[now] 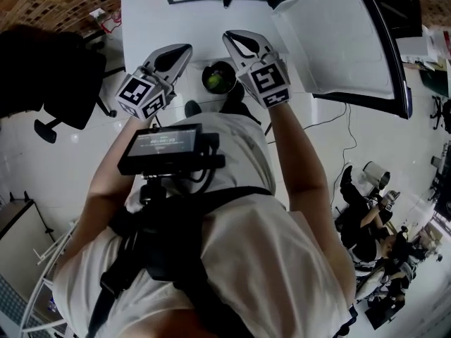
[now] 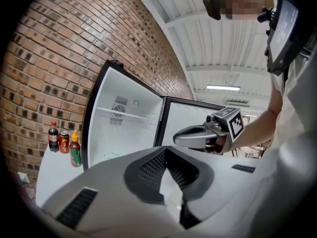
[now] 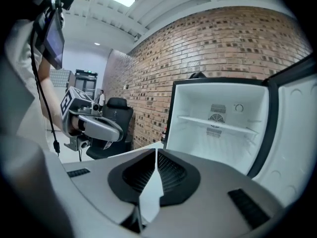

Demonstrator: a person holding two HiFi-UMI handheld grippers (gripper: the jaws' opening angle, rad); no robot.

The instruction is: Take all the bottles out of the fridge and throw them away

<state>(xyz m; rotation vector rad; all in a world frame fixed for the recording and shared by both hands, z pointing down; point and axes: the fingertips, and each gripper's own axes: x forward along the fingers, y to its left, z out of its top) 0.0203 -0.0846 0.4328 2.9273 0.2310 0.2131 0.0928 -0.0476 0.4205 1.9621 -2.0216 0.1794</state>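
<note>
Right gripper point(image 1: 231, 38) near bin point(image 1: 210, 66), greenish contents point(image 1: 214, 82)

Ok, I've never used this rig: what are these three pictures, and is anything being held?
There is no robot arm: a person holds a hand-held gripper in each hand. The head view looks down from a camera on their head, showing the left hand-held gripper, the right hand-held gripper and, between them, a dark round container with something green inside. The other two pictures come from cameras riding on each hand-held gripper, looking along its jaws. Both face the open fridge, whose visible inside holds only a shelf. Beside it on the white surface stand a dark bottle, a red can and a red sauce bottle. Nothing is held: the left jaws are together, the right a slit apart.
</note>
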